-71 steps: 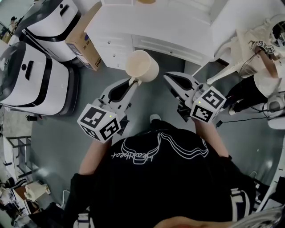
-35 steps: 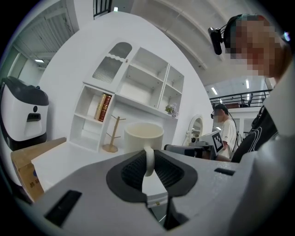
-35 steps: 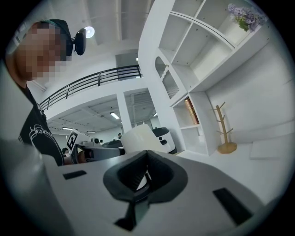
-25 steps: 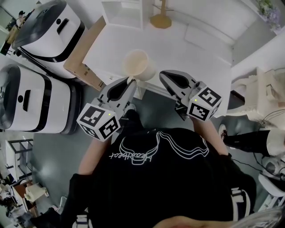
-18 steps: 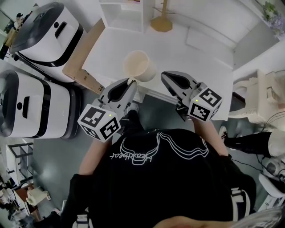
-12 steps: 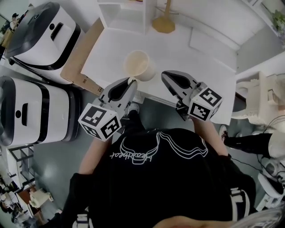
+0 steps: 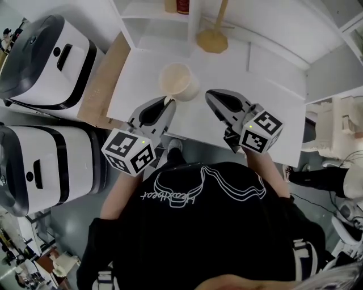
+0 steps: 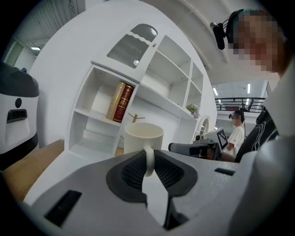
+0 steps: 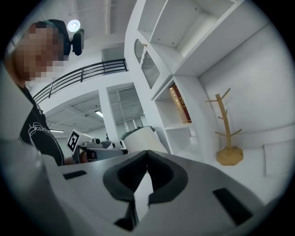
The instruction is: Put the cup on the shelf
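A cream cup hangs over the near left part of the white table, upright with its mouth up. My left gripper is shut on the cup's handle, and the cup body stands just past the jaws. The white shelf unit rises at the table's far edge, beyond the cup; its lower bay stands open ahead. My right gripper floats beside the cup to its right, shut with nothing in it.
Two books stand in the shelf's upper bay. A wooden mug tree stands on the table right of the shelf. A cardboard box and two large white machines flank the table's left side. People stand at the far right.
Both grippers and the cup have come forward from above the floor to above the table, nearer the shelf. The grip on the handle is the same.
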Tool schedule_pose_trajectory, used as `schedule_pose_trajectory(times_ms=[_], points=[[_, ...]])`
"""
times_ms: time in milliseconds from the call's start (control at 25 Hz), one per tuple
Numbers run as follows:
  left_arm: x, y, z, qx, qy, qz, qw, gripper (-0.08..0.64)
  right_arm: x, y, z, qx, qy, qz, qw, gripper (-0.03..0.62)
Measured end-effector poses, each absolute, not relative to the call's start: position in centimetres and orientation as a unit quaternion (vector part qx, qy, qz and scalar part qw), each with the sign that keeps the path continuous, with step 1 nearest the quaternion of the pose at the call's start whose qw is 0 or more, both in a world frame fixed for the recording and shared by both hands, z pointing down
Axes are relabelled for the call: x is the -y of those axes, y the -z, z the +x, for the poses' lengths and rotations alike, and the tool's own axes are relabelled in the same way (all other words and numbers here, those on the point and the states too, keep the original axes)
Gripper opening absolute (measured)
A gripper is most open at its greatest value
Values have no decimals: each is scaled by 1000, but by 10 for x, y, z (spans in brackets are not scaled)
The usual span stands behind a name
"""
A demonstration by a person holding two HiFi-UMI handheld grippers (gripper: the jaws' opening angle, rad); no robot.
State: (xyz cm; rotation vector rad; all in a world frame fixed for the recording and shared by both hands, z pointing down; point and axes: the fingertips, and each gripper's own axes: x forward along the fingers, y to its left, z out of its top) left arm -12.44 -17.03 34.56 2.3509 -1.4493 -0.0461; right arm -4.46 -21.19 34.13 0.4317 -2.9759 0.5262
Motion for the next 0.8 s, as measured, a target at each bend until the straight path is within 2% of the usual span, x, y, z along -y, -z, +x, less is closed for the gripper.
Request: schedule_pose_trajectory(times_ms=[800], points=[[273, -387, -198, 500, -14, 839, 213, 54, 284, -365, -88, 955, -195, 213, 61, 6]])
